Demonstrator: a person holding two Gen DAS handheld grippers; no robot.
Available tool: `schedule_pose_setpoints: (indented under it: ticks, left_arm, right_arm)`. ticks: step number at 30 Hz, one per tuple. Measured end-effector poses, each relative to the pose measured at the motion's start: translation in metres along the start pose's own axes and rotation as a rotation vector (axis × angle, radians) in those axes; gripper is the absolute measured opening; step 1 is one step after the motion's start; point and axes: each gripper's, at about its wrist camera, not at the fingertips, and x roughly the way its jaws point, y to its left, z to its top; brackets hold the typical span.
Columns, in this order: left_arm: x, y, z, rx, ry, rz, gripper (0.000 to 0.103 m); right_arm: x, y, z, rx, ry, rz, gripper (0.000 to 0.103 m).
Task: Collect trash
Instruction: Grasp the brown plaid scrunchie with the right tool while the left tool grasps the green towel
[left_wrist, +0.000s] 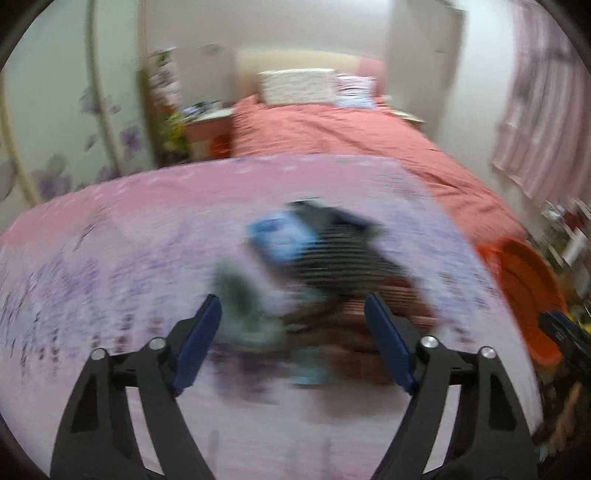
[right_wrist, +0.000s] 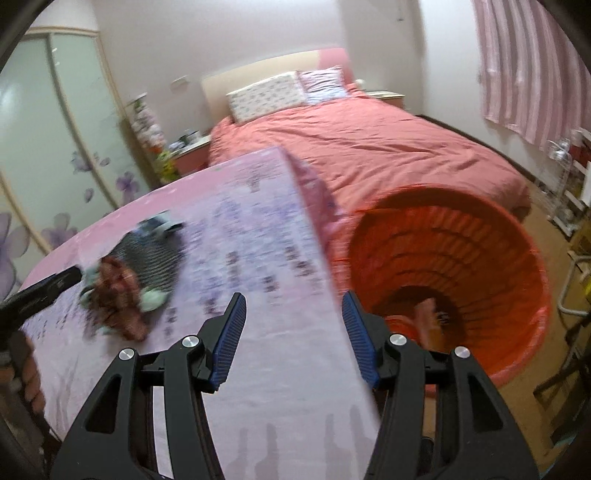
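Both grippers, left gripper and right gripper, gape empty; blurred trash pile lies just beyond the left fingers, orange bin beyond the right.

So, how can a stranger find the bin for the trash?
Find the table with the pink flowered cloth at the foot of the red bed. On the floor at the table's right edge stands the orange bin: round, ribbed, open-topped, the only orange thing there.
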Motion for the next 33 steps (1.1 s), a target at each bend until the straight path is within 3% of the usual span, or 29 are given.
schedule_pose_setpoints:
  ticks: [2, 5, 12, 16, 17, 19, 22, 25, 29, 33]
  left_arm:
    - [0.016, 0.023, 0.002, -0.049, 0.041, 0.017, 0.065]
    - [0.039, 0.045, 0.003, -0.102, 0.096, 0.013, 0.061]
    - [0.066, 0.052, 0.007, -0.116, 0.129, -0.015, 0.046]
    - [0.073, 0.045, 0.003, -0.101, 0.14, -0.044, 0.032]
    - [0.075, 0.045, 0.002, -0.098, 0.144, -0.041, 0.024]
    - [0.077, 0.047, 0.002, -0.101, 0.15, -0.036, 0.016]
    - [0.073, 0.057, -0.002, -0.104, 0.146, -0.007, 0.016]
    - [0.067, 0.07, -0.006, -0.093, 0.138, 0.052, 0.016]
    - [0.064, 0.085, -0.009, -0.097, 0.127, 0.078, 0.025]
    - [0.064, 0.083, -0.01, -0.077, 0.112, 0.098, 0.027]
  right_arm:
    - [0.004, 0.018, -0.001, -0.022, 0.009, 0.038, 0.055]
    - [0.01, 0.046, -0.004, -0.052, 0.025, 0.096, 0.055]
    - [0.025, 0.105, -0.009, -0.132, 0.055, 0.182, 0.054]
    - [0.036, 0.124, -0.01, -0.158, 0.076, 0.199, 0.052]
    - [0.04, 0.129, -0.01, -0.164, 0.085, 0.202, 0.052]
    - [0.047, 0.133, -0.011, -0.171, 0.101, 0.204, 0.044]
    - [0.057, 0.139, -0.012, -0.182, 0.124, 0.202, 0.023]
    - [0.057, 0.137, -0.014, -0.182, 0.119, 0.198, 0.011]
    - [0.052, 0.124, -0.011, -0.136, 0.093, 0.176, 0.008]
    - [0.046, 0.101, -0.003, -0.074, 0.061, 0.134, 0.008]
